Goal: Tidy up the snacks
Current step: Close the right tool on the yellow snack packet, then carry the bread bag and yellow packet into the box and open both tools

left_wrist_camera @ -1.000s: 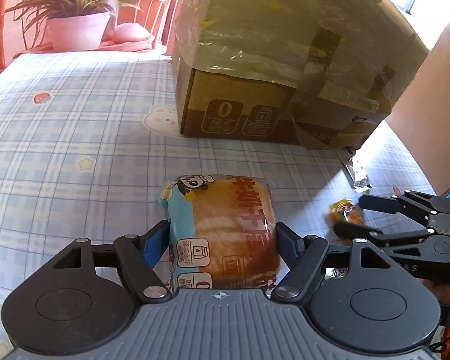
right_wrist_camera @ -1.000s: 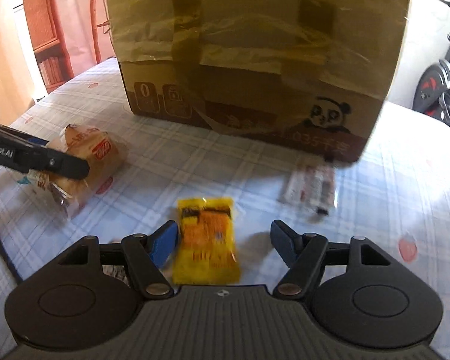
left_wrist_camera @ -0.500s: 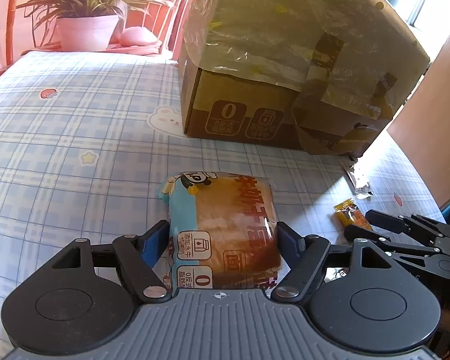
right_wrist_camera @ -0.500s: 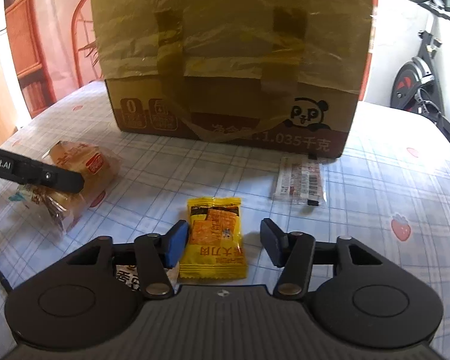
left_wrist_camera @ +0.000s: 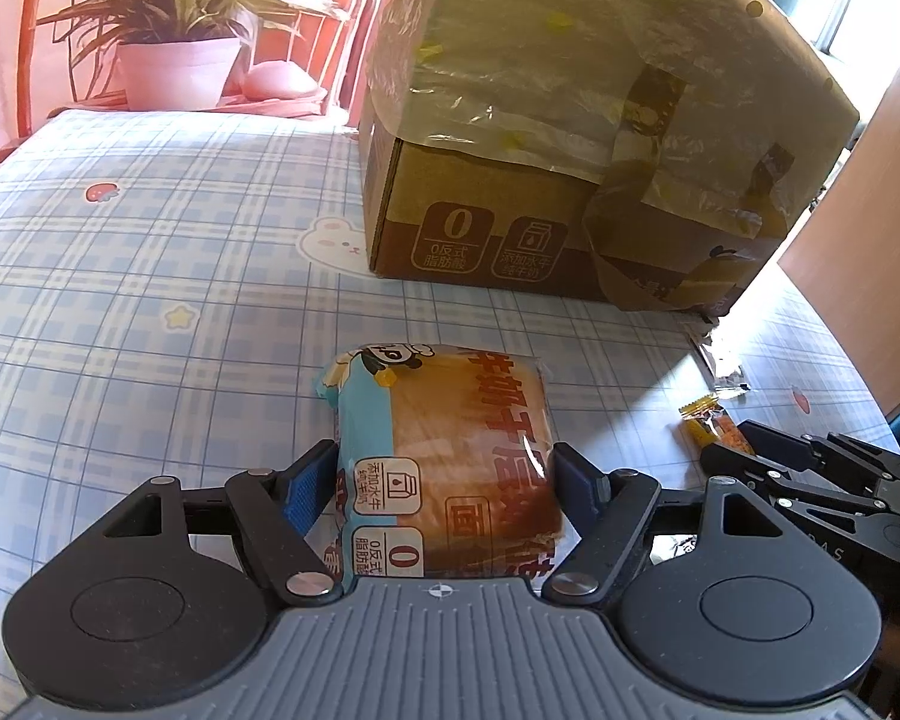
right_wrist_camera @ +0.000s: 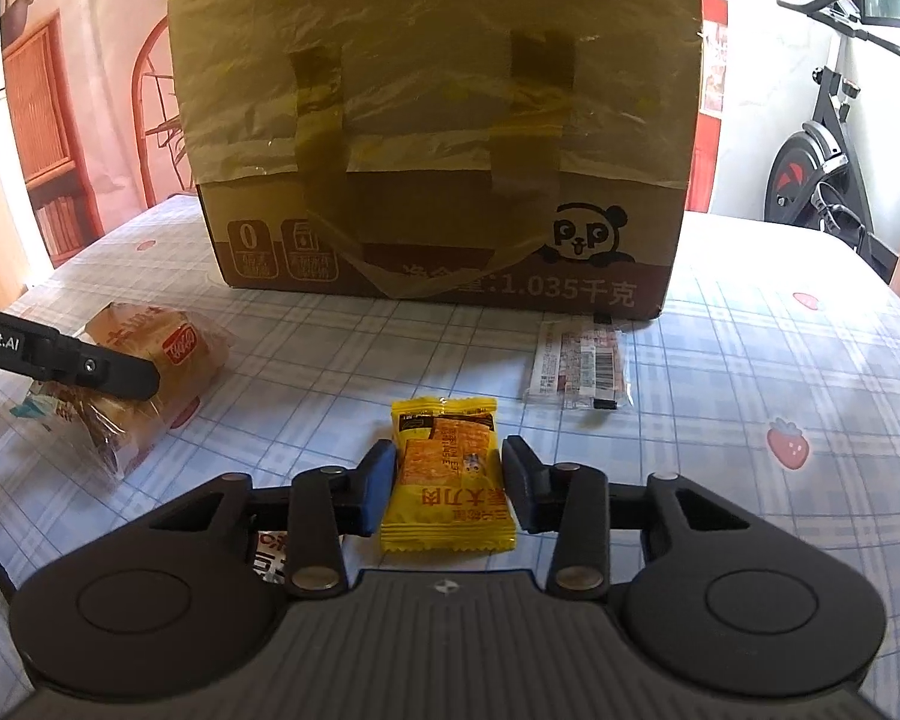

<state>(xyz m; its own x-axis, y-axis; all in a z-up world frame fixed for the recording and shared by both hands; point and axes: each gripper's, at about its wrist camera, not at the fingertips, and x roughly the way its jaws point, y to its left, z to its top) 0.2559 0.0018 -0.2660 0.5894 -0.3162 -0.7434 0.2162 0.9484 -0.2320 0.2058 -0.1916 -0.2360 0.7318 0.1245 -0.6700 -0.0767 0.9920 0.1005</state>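
Checked cloth, pale blue with strawberry, star and bunny prints, covers the surface (left_wrist_camera: pixel 150 276). Cardboard box (right_wrist_camera: pixel 444 192) stands at the far middle of it, largest thing in view, panda logo on the front, top draped in yellowish plastic film with two tape strips.

Potted plant (left_wrist_camera: pixel 180 42) in a pink pot sits beyond the far left corner in the left wrist view. Exercise bike (right_wrist_camera: pixel 822 138) stands off the surface at right in the right wrist view.

Bread pack (left_wrist_camera: pixel 450 462), clear wrap with blue end panel and red lettering, lies on the cloth near the front, well short of the box. Left gripper (left_wrist_camera: pixel 444 480) straddles it: jaws stand wide, a pad touching each side of the pack, which still rests on the cloth.

Clear barcode packet (right_wrist_camera: pixel 579 369) lies just in front of the box's right corner, flat, untouched.

Yellow snack packet (right_wrist_camera: pixel 447 474), smallest of the task items, lies flat between the bread pack and the barcode packet. Right gripper (right_wrist_camera: pixel 447 480) has it between its jaws; these have just been closing and now stand narrow, pads at the packet's two side edges. Cannot tell if they press it yet; the packet is undented and flat on the cloth.
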